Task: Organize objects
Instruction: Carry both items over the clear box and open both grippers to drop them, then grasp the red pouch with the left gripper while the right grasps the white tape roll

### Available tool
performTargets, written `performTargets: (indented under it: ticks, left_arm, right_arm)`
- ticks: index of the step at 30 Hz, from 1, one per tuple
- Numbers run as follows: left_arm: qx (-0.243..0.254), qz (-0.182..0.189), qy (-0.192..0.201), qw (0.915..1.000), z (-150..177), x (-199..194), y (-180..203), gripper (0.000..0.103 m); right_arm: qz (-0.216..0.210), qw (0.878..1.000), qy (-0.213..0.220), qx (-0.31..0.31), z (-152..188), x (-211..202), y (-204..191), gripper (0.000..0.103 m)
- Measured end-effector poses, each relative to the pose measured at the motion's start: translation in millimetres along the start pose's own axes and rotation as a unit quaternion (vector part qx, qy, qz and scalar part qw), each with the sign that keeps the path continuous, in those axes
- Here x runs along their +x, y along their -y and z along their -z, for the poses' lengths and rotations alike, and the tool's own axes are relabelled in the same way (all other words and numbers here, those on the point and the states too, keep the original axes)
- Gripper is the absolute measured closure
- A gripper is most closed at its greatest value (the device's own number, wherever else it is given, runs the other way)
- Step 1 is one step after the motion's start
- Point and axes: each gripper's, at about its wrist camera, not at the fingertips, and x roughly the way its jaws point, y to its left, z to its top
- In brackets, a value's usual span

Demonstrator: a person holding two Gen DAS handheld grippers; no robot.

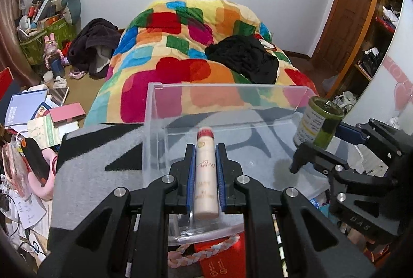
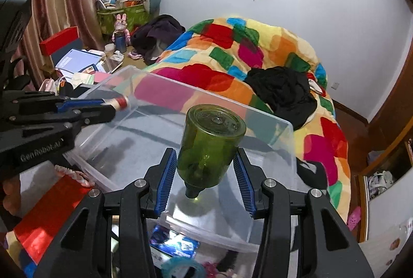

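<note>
Left wrist: left gripper (image 1: 205, 167) clamped on cream tube (image 1: 205, 169), long axis along fingers, clear bin (image 1: 155, 128) directly below and ahead.

Right wrist: right gripper (image 2: 205, 179) clamped on green bottle (image 2: 210, 146), base pointing forward, over bin's near side.

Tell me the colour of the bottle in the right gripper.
Translucent green bottle, clearest in the right wrist view.

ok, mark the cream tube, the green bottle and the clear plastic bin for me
cream cylindrical tube with red cap (image 1: 205, 174), left wrist view, mid-body between the tongs.
green translucent plastic bottle (image 2: 210, 146), right wrist view, its side wall.
clear plastic bin (image 2: 268, 120), right wrist view, far rim.
</note>
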Motion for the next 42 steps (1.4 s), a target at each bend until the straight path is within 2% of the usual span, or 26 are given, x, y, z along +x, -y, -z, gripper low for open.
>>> performTargets:
  ticks: [9,11,13,15,17,24,26,29,33,42]
  left_arm:
    - [0.012,0.010,0.007,0.9999,2,-12,8,0.088]
    - [0.014,0.011,0.011,0.9998,3,-17,10,0.087]
    - [0.016,0.010,0.017,0.9997,4,-24,12,0.080]
    - [0.018,0.007,0.026,0.9995,6,-32,14,0.062]
    - [0.019,0.005,0.038,0.9991,8,-41,15,0.051]
    - [0.024,-0.001,0.044,0.9987,23,-61,19,0.026]
    - [0.028,-0.003,0.038,0.9989,29,-62,20,0.023]
    - [0.028,0.003,0.019,0.9994,40,-60,21,0.015]
    - [0.027,0.023,-0.025,0.9990,57,-48,27,0.014]
    - [0.050,-0.013,-0.082,0.9953,80,-31,28,0.014]
  right_arm:
    - [-0.032,0.999,-0.007,0.001,4,-1,-5,0.060]
    - [-0.037,0.999,-0.004,0.005,6,-7,-3,0.057]
    - [-0.041,0.999,0.003,0.009,9,-14,0,0.053]
    - [-0.040,0.999,0.012,0.011,12,-22,3,0.048]
    - [-0.038,0.999,0.020,0.013,14,-29,6,0.045]
    - [-0.025,0.998,0.038,0.030,32,-54,25,0.033]
    - [-0.020,0.998,0.042,0.038,38,-61,31,0.029]
    - [-0.007,0.998,0.039,0.048,52,-66,43,0.028]
    - [-0.010,0.998,0.019,0.060,72,-65,50,0.028]
    - [-0.026,0.997,-0.023,0.067,110,-48,53,0.028]
